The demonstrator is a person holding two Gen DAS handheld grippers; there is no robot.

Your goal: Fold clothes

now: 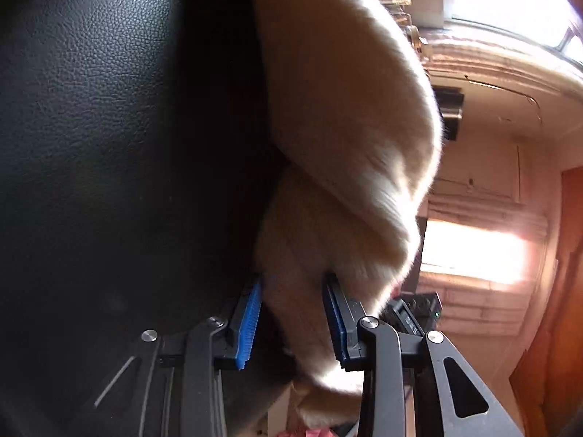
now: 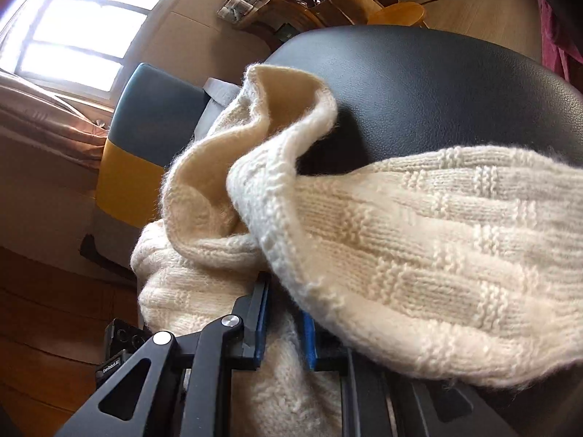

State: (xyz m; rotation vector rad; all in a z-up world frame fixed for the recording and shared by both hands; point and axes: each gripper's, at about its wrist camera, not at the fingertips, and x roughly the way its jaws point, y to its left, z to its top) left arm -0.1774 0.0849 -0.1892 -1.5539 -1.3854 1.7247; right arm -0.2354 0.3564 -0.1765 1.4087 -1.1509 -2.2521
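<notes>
Knitwear held in both tongs. Left gripper (image 1: 291, 322) had its blue-padded jaws part open with a fold of the cream ribbed knit sweater (image 1: 346, 116) between them; pads appeared to touch the cloth on both sides, though I could not tell how firm the pinch was. Black grained leather seat (image 1: 102, 138) sat just left of that gripper, sweater draped up and to the right of it. Right gripper (image 2: 284, 322) had jaws narrowed on a lower layer of the same sweater (image 2: 419, 247), with a thick ribbed band lying over the right finger. Sweater's long axis ran from the right gripper out to the right, across the leather seat (image 2: 437, 80); an open hem curled upward left of centre. Judgement: both hands were equally close to the cloth, so the next fold likely depended on lifting it clear of the seat.
</notes>
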